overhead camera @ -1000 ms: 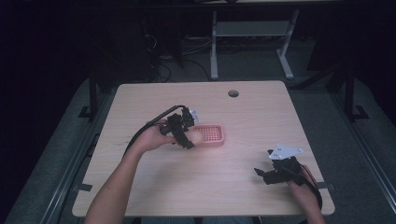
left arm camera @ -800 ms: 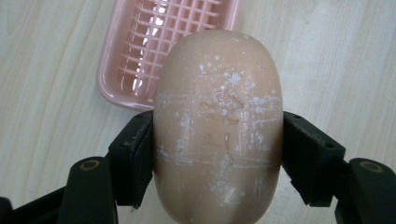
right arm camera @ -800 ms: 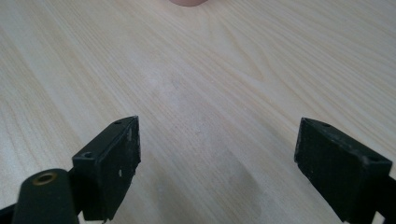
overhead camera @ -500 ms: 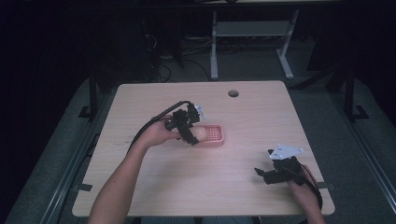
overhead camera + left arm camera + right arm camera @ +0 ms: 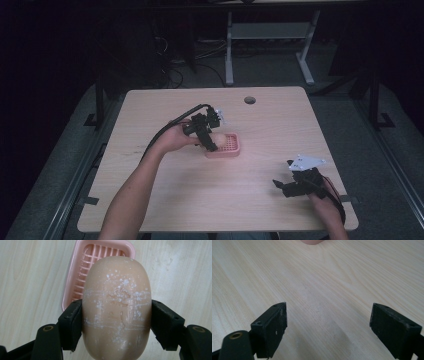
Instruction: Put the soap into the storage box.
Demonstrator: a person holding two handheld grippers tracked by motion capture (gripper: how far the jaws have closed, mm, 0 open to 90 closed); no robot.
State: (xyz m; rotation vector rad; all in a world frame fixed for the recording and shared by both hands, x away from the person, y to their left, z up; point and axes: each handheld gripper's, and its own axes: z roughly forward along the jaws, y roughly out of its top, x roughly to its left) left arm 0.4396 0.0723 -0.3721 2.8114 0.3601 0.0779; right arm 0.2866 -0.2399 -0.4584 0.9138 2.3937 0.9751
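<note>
— Tell me what your left gripper [image 5: 116, 322] has, and why you carry it that way.

— You have its two jaws clenched on the flanks of the soap bar [image 5: 117, 307], an oval, tan bar flecked with white. In the left gripper view the bar points away from you with its long axis running toward the pink soap dish [image 5: 75, 277], which looks like a deliberate line-up: my guess is you mean to lay it down lengthwise into the slatted tray. Gripping across the narrow width leaves both rounded ends free, so it should settle without the jaws fouling the rim.

— Where is all that on the table?

— Near the middle of the table [image 5: 165, 200], a little toward the left edge and the far edge. From the high view the bar sits at the dish's near-left end; whether it already touches the slats I cannot tell.

— And your right gripper [image 5: 300, 180]?

— It rests near the near-right corner, well apart from the dish. Its jaws stand released and wide, with bare wood between them. It seems parked, since this job needs one hand.

— Count things for me.

— One soap bar, one dish, two grippers, and one round hole [image 5: 249, 100] by the far edge.
</note>
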